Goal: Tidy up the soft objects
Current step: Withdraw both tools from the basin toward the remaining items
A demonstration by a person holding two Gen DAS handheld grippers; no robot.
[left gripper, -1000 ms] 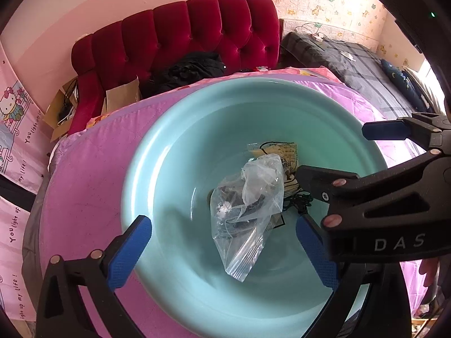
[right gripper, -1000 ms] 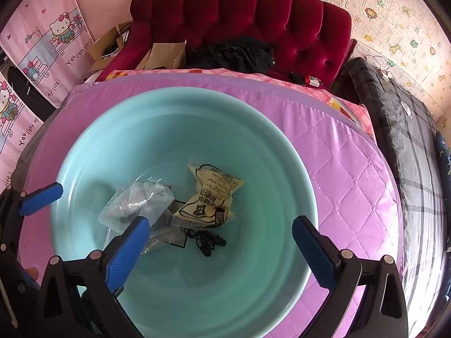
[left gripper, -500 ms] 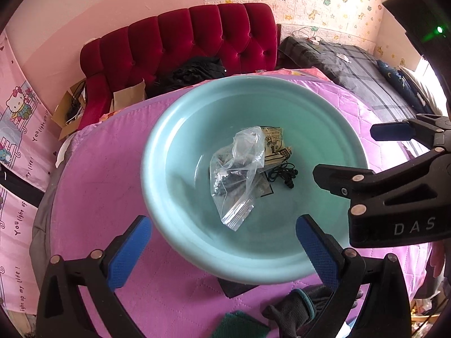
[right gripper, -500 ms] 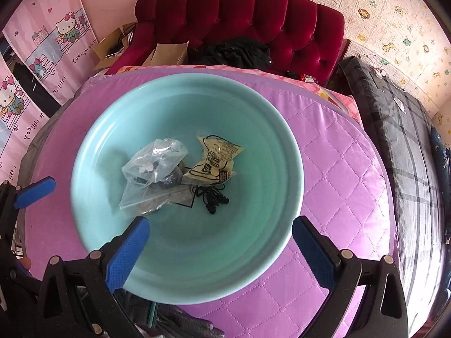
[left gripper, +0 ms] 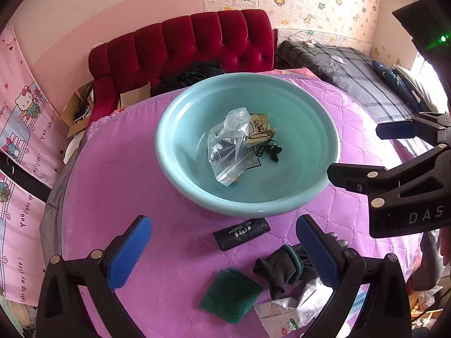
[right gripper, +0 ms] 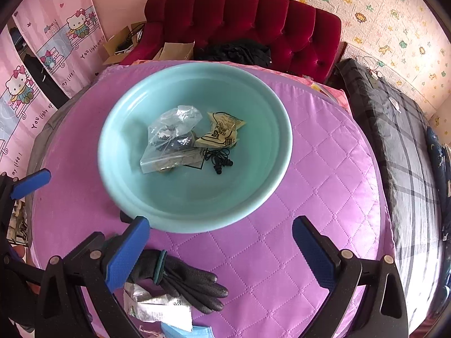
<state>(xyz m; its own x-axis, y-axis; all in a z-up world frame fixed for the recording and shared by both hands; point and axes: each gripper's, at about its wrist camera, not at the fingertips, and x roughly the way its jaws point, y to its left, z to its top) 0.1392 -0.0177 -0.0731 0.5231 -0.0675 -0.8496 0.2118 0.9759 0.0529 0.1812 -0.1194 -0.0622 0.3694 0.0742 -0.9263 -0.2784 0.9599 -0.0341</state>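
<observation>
A teal basin (left gripper: 180, 174) (right gripper: 265, 191) stands on the pink quilted table. In it lie a clear plastic bag (left gripper: 225, 149) (right gripper: 169, 138), a yellow printed packet (left gripper: 260, 128) (right gripper: 221, 132) and black earphones (left gripper: 270, 152) (right gripper: 220, 162). In front of the basin lie a black roll (left gripper: 241, 233), a green scouring pad (left gripper: 229, 294), a dark glove (left gripper: 279, 267) (right gripper: 191, 281) and a crumpled white wrapper (left gripper: 284, 315) (right gripper: 157, 307). My left gripper (left gripper: 222, 253) is open and empty above these. My right gripper (right gripper: 222, 250) is open and empty; it also shows in the left wrist view (left gripper: 394, 163).
A red tufted sofa (left gripper: 183, 45) (right gripper: 253, 19) with black clothes and cardboard boxes stands behind the table. A dark plaid bed (left gripper: 352, 76) (right gripper: 400, 129) is to the right. Pink cartoon curtains (left gripper: 19, 140) hang at the left. A blue mask (right gripper: 186, 333) lies at the near edge.
Both grippers have pulled back and up from the basin. The bag lies in the basin, and the loose items in front of it have come into view.
</observation>
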